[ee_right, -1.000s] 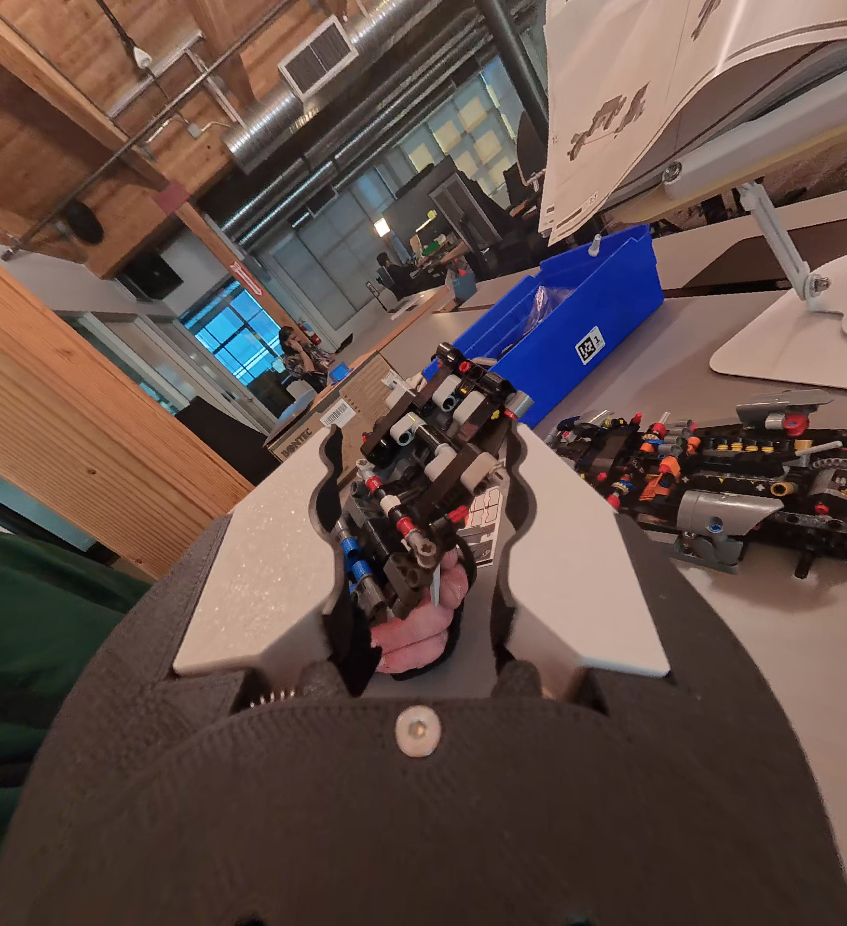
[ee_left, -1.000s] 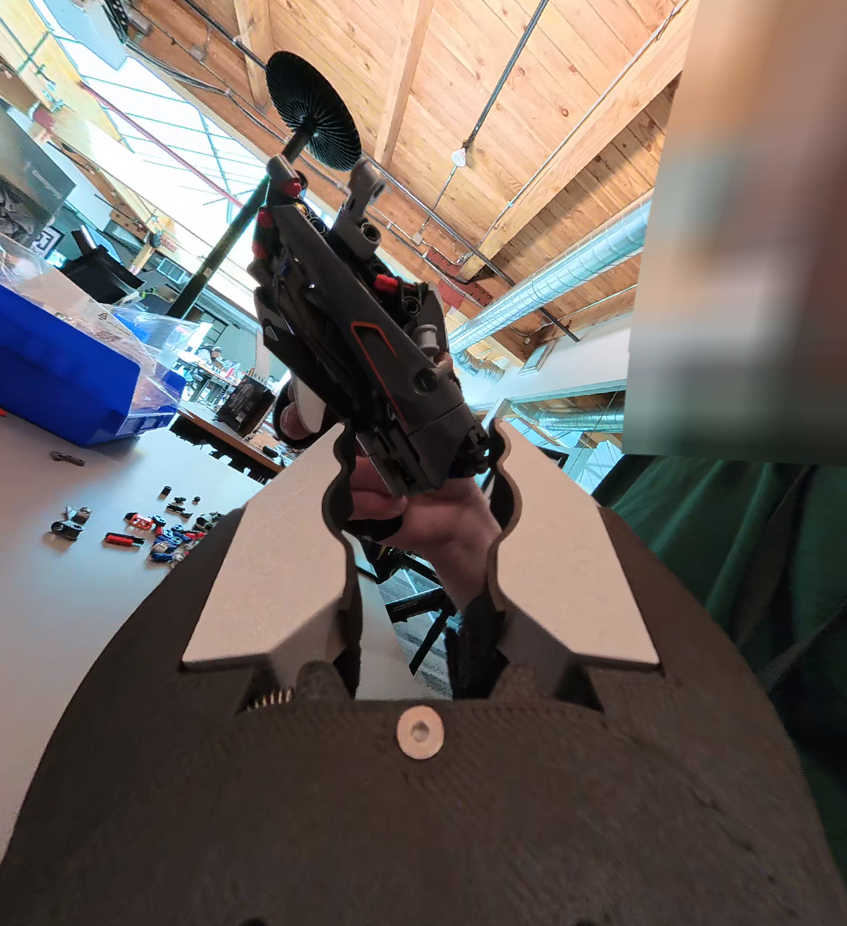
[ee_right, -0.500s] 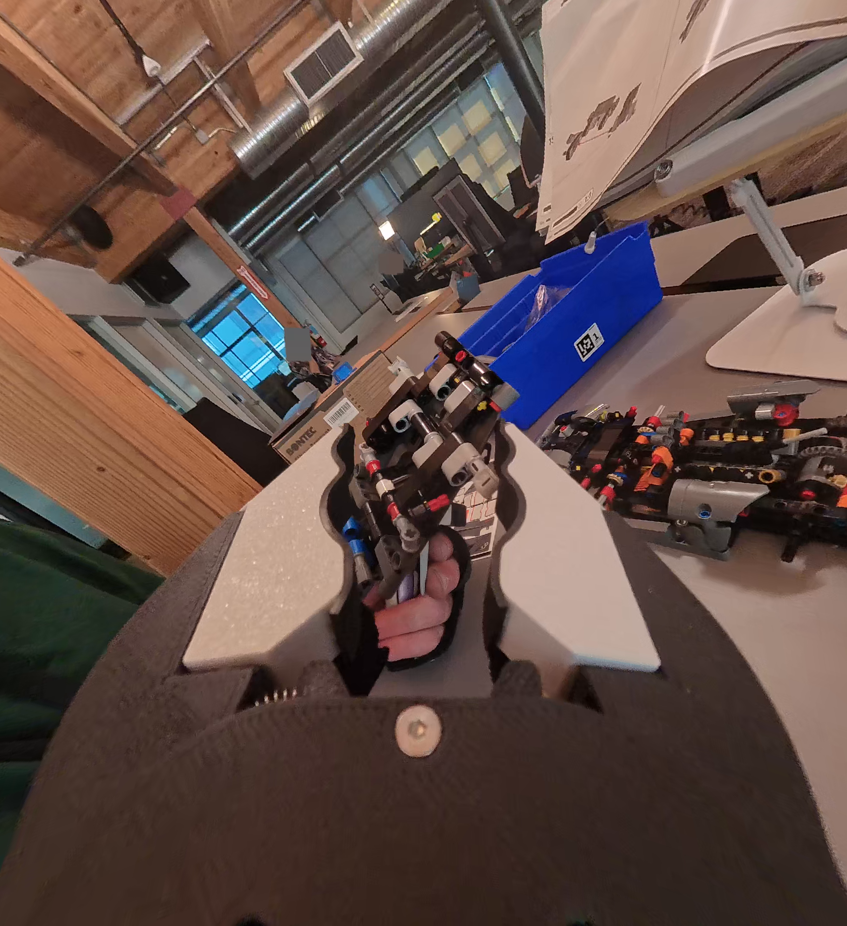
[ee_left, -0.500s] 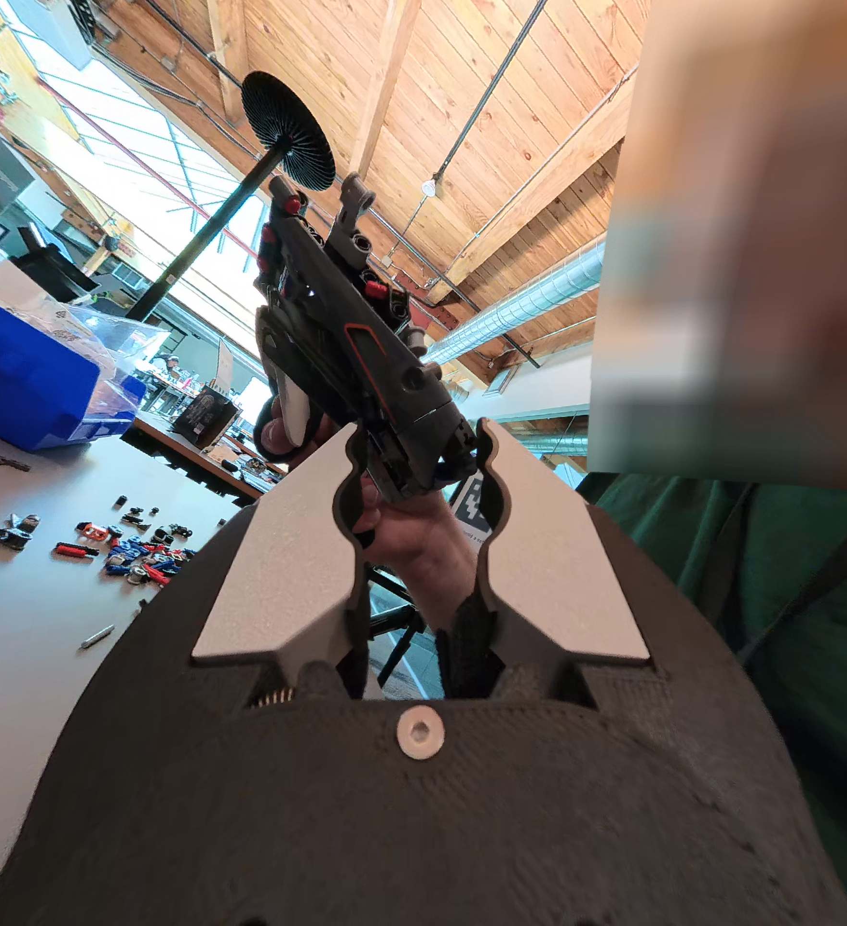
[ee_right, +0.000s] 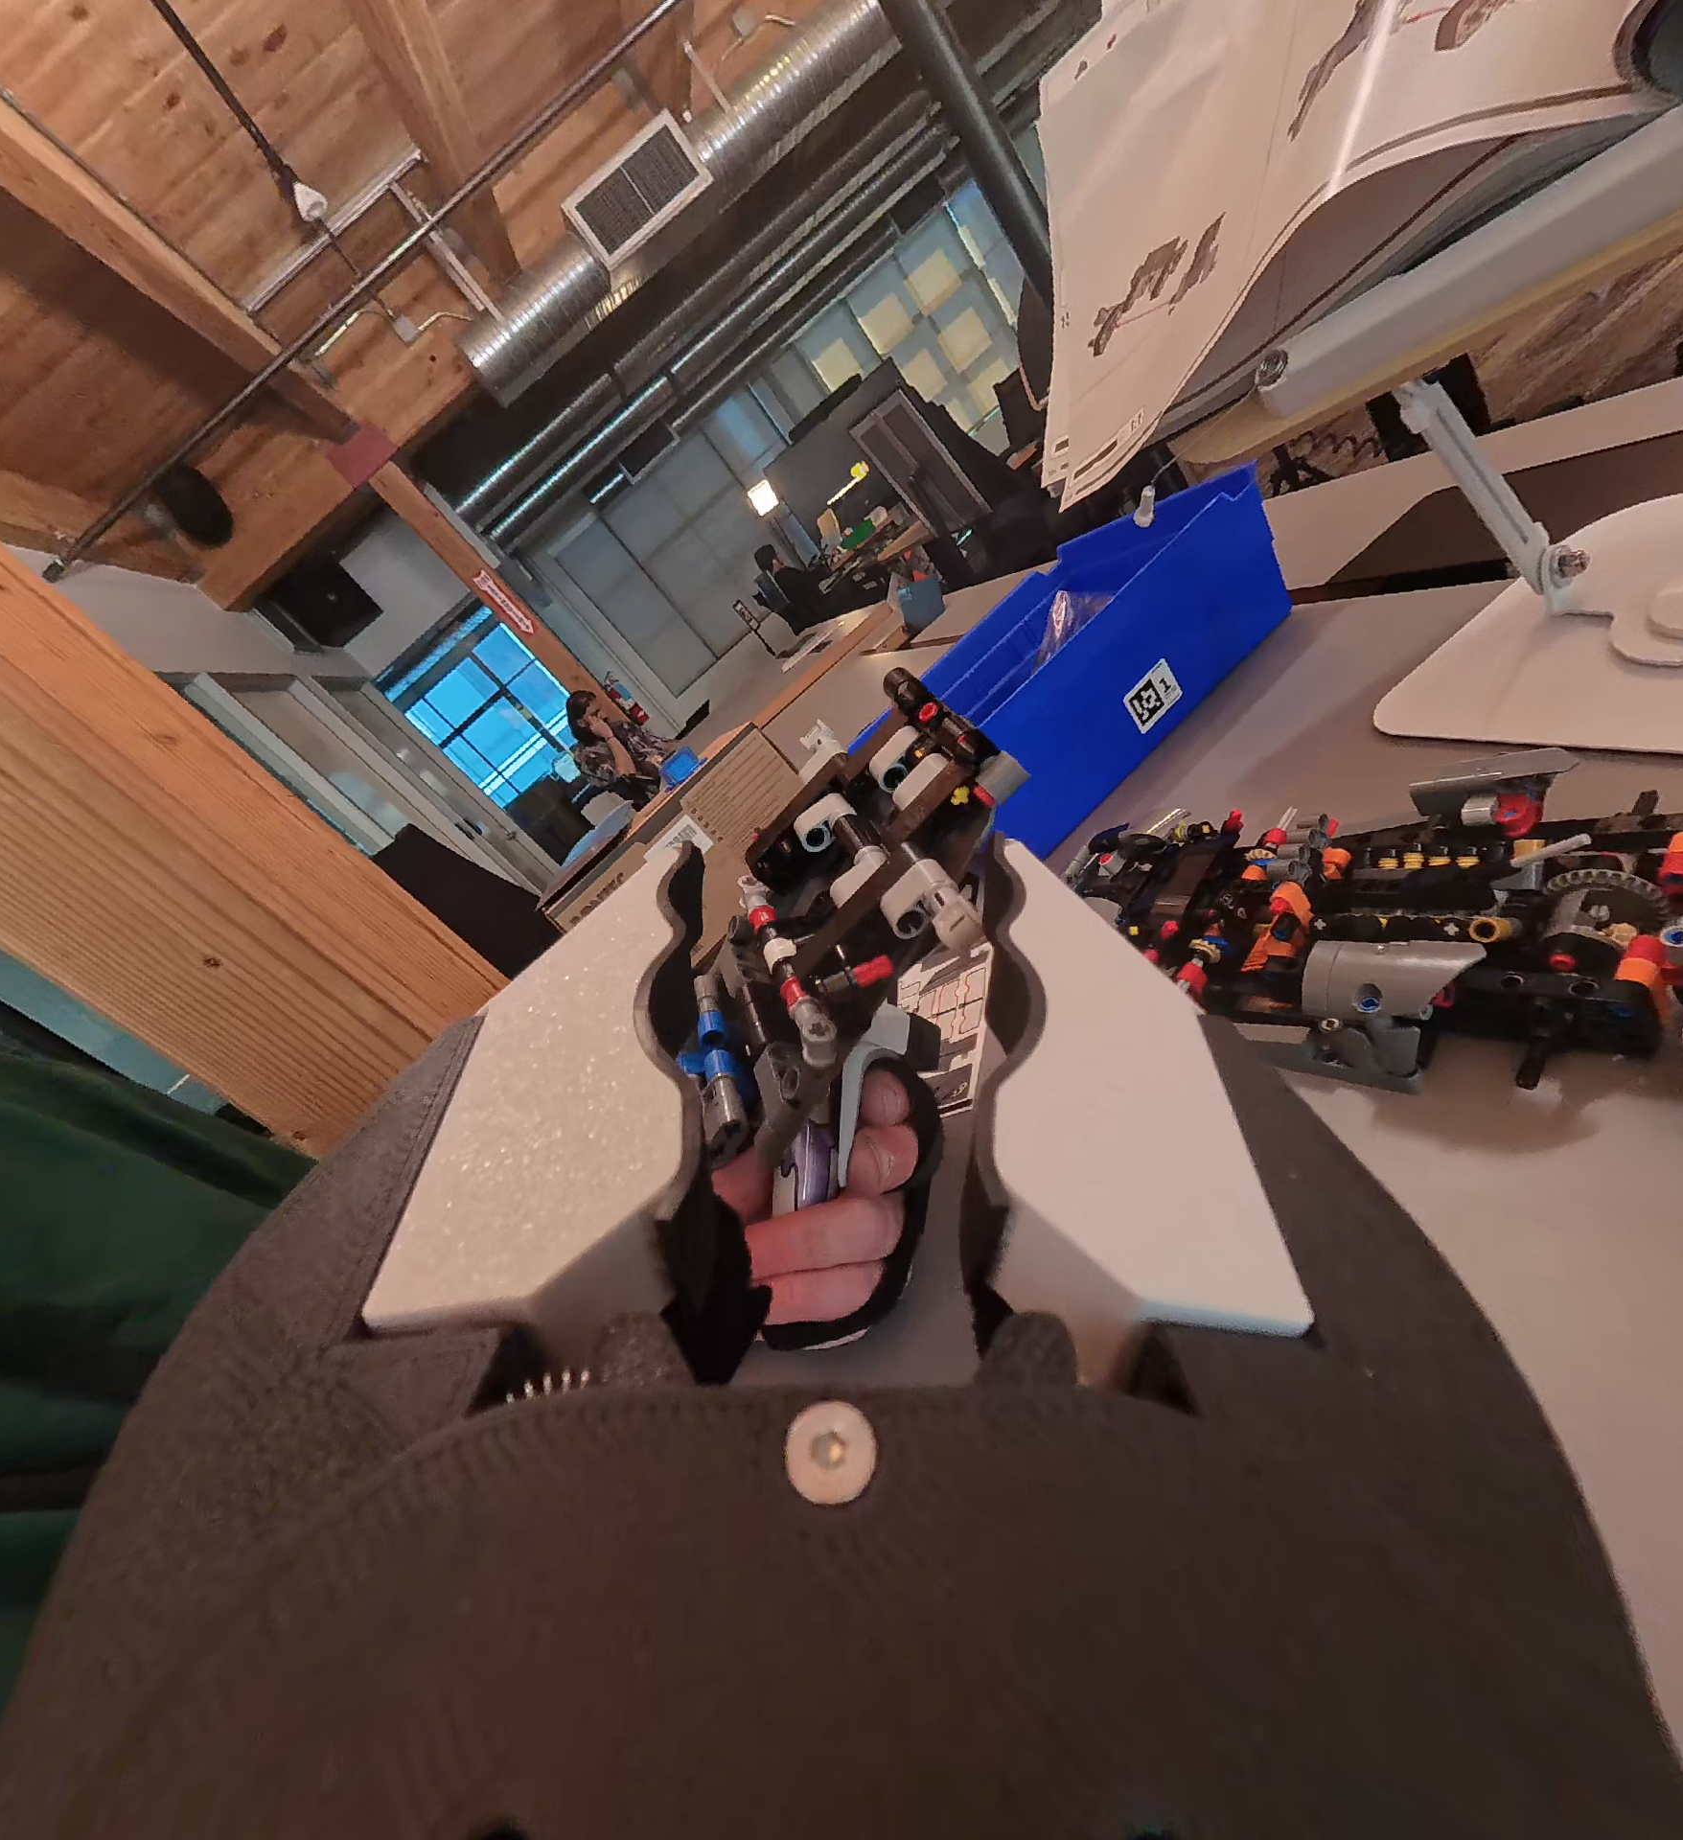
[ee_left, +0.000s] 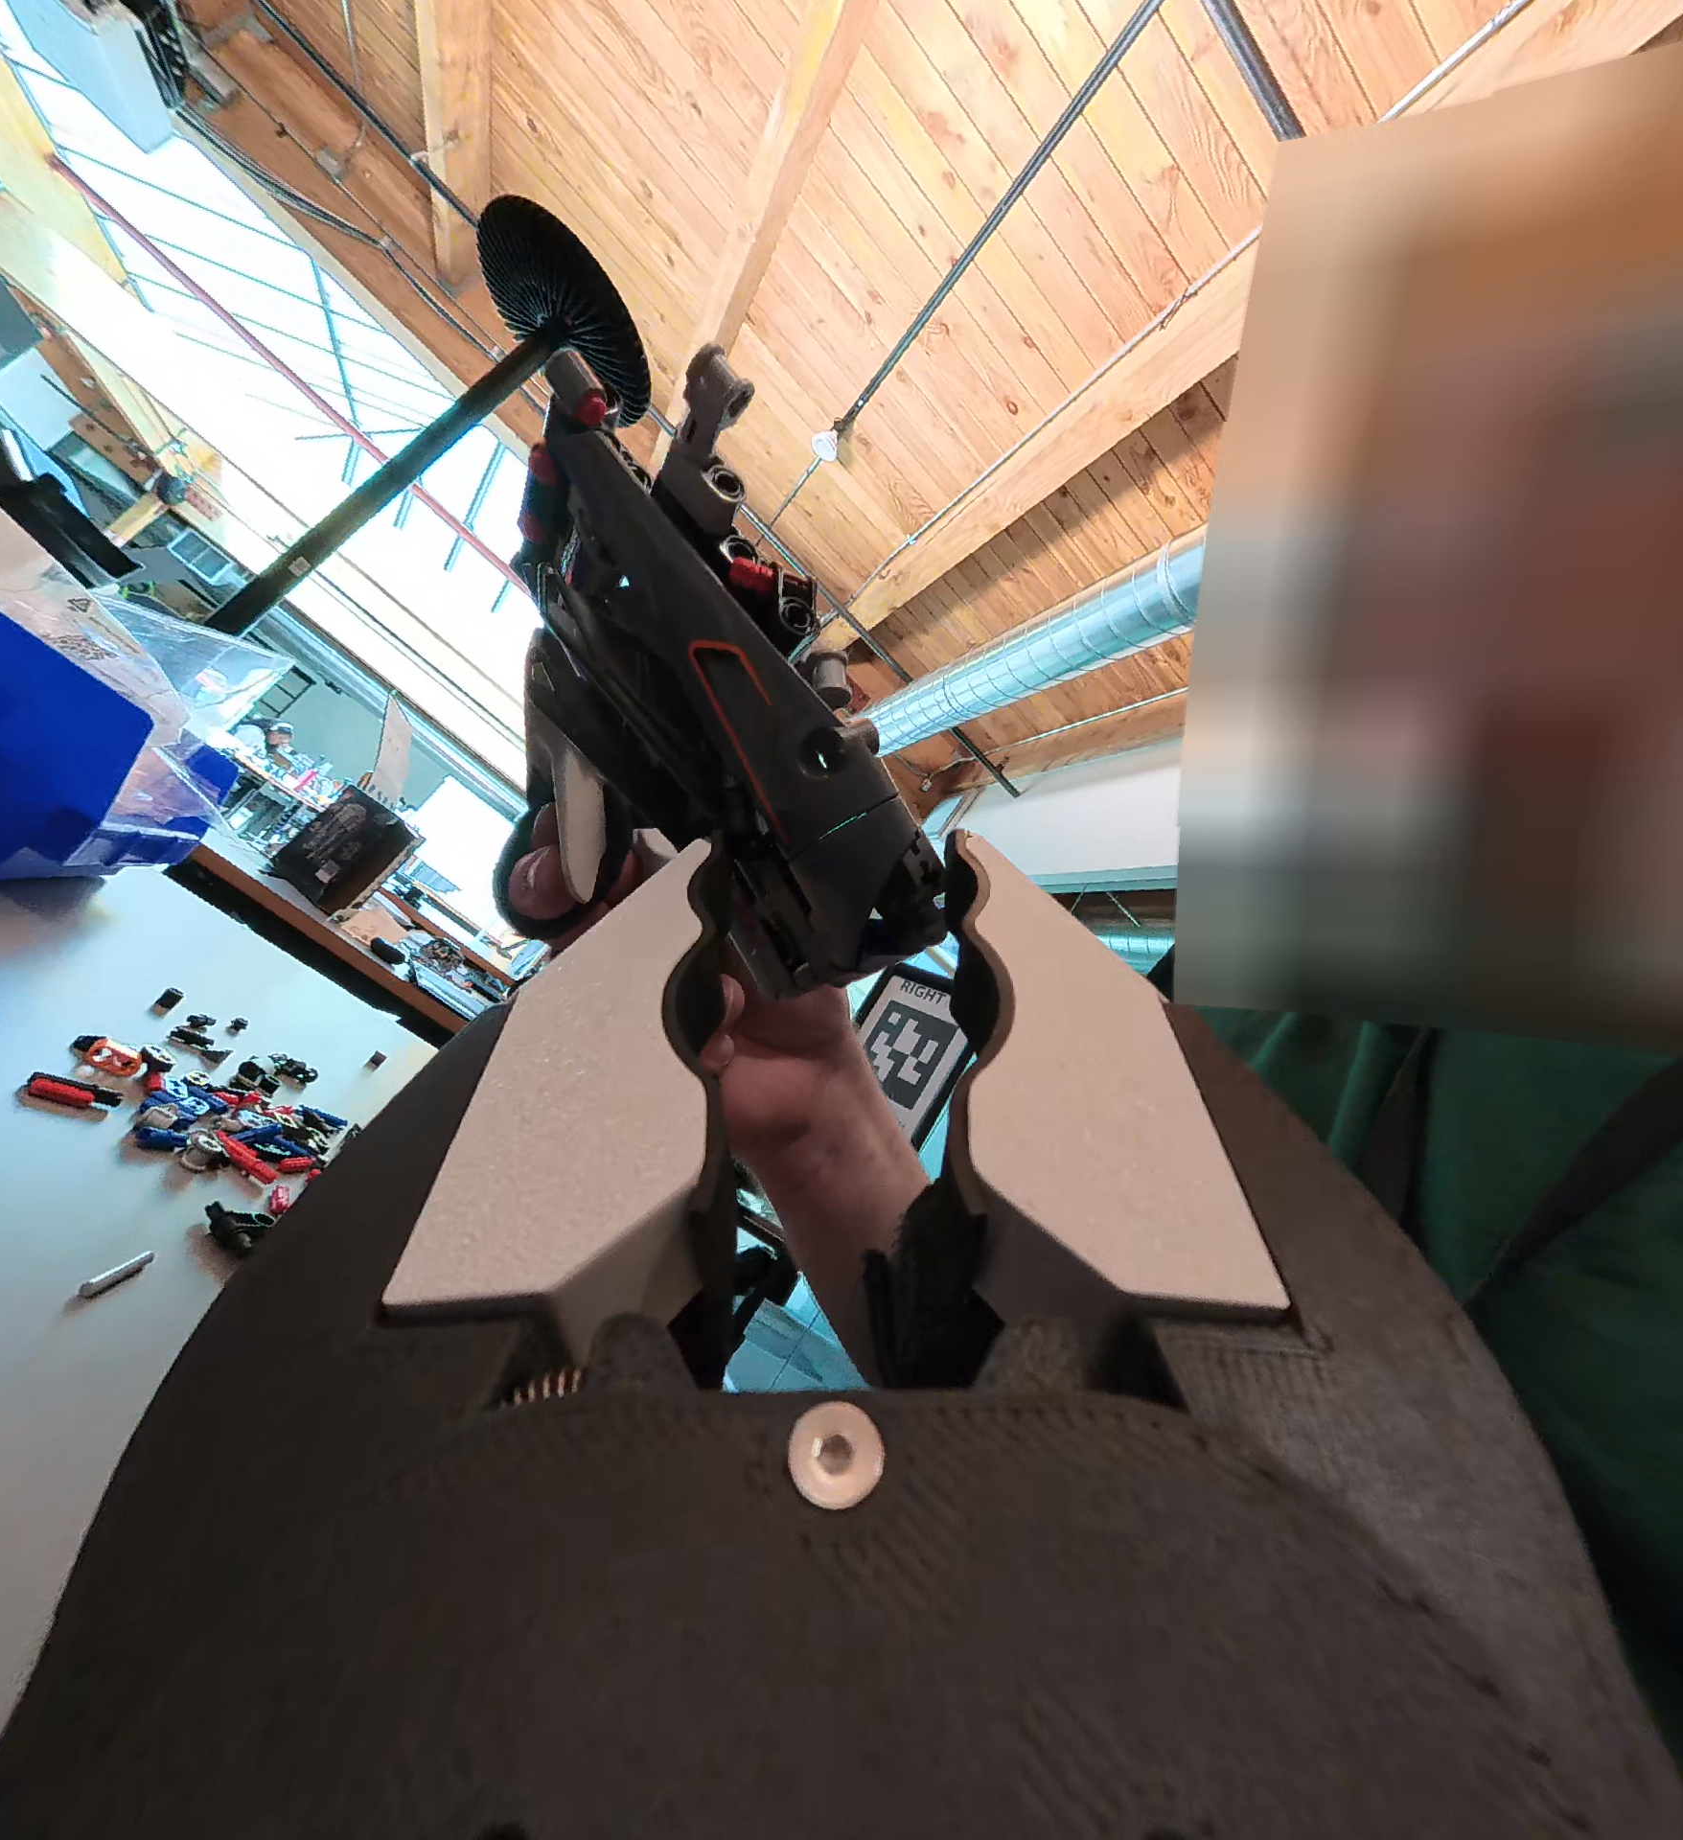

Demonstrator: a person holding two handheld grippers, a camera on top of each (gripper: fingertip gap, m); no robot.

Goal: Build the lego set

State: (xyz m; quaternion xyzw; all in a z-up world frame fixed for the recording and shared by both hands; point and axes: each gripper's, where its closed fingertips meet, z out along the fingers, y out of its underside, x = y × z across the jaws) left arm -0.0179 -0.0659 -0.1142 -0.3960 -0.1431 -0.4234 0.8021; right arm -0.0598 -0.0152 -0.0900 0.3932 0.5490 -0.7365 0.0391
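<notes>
A dark grey lego sub-assembly (ee_left: 718, 717) with an orange stripe and red pins is held up in the air between two handheld grippers, above a grey table (ee_left: 11, 1294). The left gripper (ee_left: 830, 901) has its lower end between its white fingers (ee_left: 569, 1095), the jaws closed against it. From the opposite side, the right gripper (ee_right: 842, 896) shows the same piece's underside of black beams, white connectors and blue pins; its jaws stand close on either side, though whether they actually press it cannot be told. A bare hand (ee_right: 833, 1215) in a black strap shows behind the piece. On the table to the right lies a long black lego chassis (ee_right: 1415, 926) with orange and grey parts, near a blue bin (ee_right: 1146, 637) and an open instruction booklet (ee_right: 1315, 179) on a white stand. Loose small pieces (ee_left: 210, 1105) lie scattered on the table to the left.
</notes>
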